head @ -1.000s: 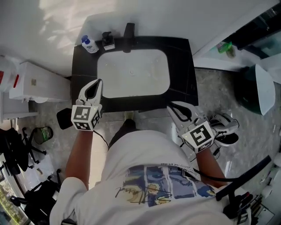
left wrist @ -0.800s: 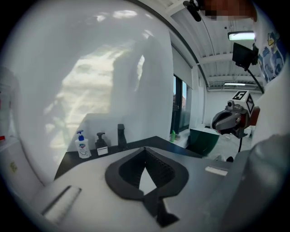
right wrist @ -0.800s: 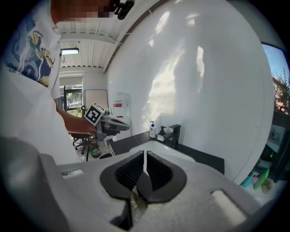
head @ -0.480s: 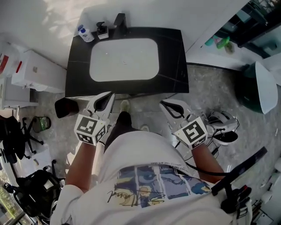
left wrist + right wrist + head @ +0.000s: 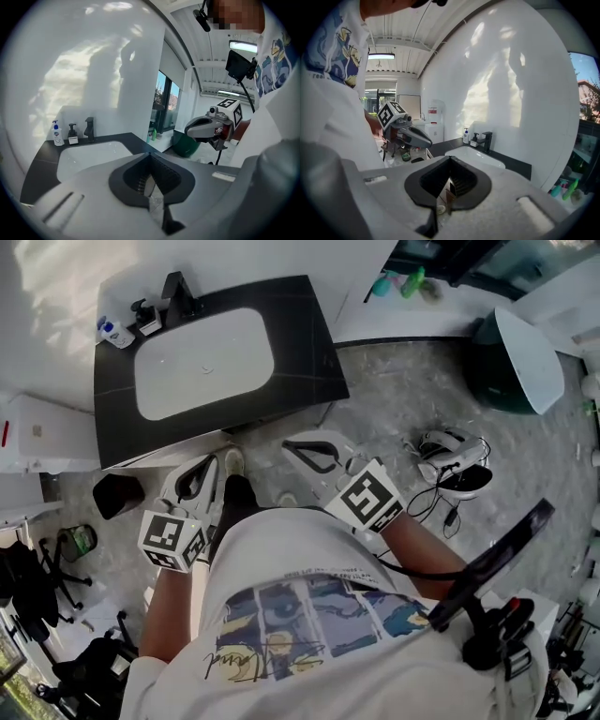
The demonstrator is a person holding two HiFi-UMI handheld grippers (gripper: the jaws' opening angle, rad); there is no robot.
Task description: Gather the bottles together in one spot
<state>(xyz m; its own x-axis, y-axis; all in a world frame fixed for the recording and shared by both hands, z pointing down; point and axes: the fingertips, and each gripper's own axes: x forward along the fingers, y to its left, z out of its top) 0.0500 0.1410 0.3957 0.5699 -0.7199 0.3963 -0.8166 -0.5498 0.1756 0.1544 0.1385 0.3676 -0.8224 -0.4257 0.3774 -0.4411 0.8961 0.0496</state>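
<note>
The white pump bottle [image 5: 114, 332] and dark pump bottle [image 5: 145, 321] stand side by side on the black counter [image 5: 309, 343], far ahead of the left gripper [image 5: 208, 463] and right gripper [image 5: 290, 444], both with jaws pressed together, empty.

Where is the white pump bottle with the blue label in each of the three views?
Head view: white pump bottle at upper left, on the black counter's back corner.
Left gripper view: far left, at the counter's back.
Right gripper view: just right of centre, on the counter.
Shared landmark: the black faucet, near the bottle in all three.
</note>
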